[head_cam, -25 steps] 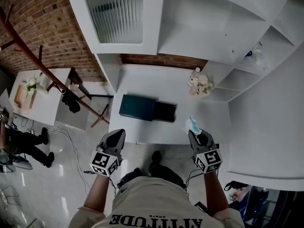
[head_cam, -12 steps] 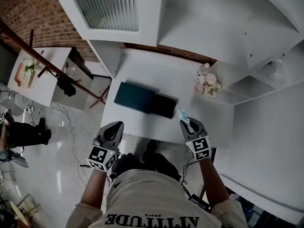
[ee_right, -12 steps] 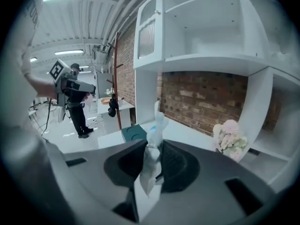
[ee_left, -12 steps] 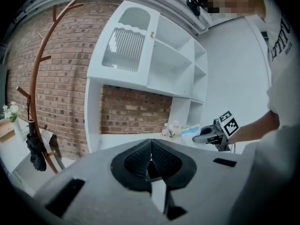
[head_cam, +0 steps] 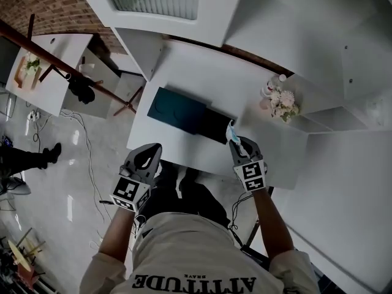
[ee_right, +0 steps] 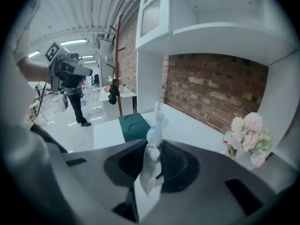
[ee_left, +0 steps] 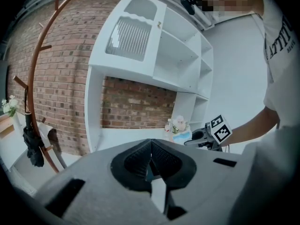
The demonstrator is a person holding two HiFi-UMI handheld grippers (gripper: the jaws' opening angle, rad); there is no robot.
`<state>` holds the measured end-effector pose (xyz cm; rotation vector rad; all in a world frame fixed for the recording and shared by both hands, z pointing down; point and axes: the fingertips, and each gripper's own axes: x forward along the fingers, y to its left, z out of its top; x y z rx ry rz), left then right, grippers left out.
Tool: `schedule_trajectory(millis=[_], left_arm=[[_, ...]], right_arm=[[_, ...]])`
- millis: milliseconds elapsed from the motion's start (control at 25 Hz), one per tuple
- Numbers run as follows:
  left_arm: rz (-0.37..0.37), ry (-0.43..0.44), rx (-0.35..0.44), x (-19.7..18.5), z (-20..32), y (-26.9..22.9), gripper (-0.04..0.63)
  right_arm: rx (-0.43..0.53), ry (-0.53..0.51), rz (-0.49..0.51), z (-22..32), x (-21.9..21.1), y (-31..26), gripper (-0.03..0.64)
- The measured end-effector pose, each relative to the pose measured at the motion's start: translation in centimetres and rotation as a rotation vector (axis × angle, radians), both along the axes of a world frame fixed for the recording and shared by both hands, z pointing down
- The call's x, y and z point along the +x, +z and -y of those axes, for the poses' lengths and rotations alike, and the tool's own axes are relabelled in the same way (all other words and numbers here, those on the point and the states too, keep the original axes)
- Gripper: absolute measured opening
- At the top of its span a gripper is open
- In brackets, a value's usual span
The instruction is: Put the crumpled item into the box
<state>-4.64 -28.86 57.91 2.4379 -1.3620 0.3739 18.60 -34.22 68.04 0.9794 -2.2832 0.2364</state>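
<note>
The box (head_cam: 177, 109) is lying on the desk (head_cam: 202, 78), left of its middle and nearer its front edge than the wall. Over on the right, the flowers (head_cam: 283, 101) are sitting at the back of the desk, up against the shelves (head_cam: 331, 103). The right gripper (head_cam: 236, 144) is hanging over the front edge, just beside the box's right end, with the crumpled item (head_cam: 231, 132) sticking out between its jaws toward the box. The left gripper (head_cam: 147, 155) is hovering in front of the box's left half, off the desk. The coat stand (head_cam: 73, 78) is standing left of the desk, between it and the side table (head_cam: 52, 66).
</note>
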Motion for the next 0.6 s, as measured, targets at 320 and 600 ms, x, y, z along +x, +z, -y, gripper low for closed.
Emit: schedule_trajectory(millis=[320, 600], left_arm=[[-0.045, 0.033, -0.046, -0.7, 2.5, 1.9, 0.026], [-0.064, 0.071, -0.088, -1.6, 4.1, 3.9, 0.025]], right_arm=[[-0.045, -0.013, -0.179, 2.8, -1.8, 5.8, 0.081], [-0.134, -0.087, -0.33, 4.4, -4.3, 11.9, 0.083]])
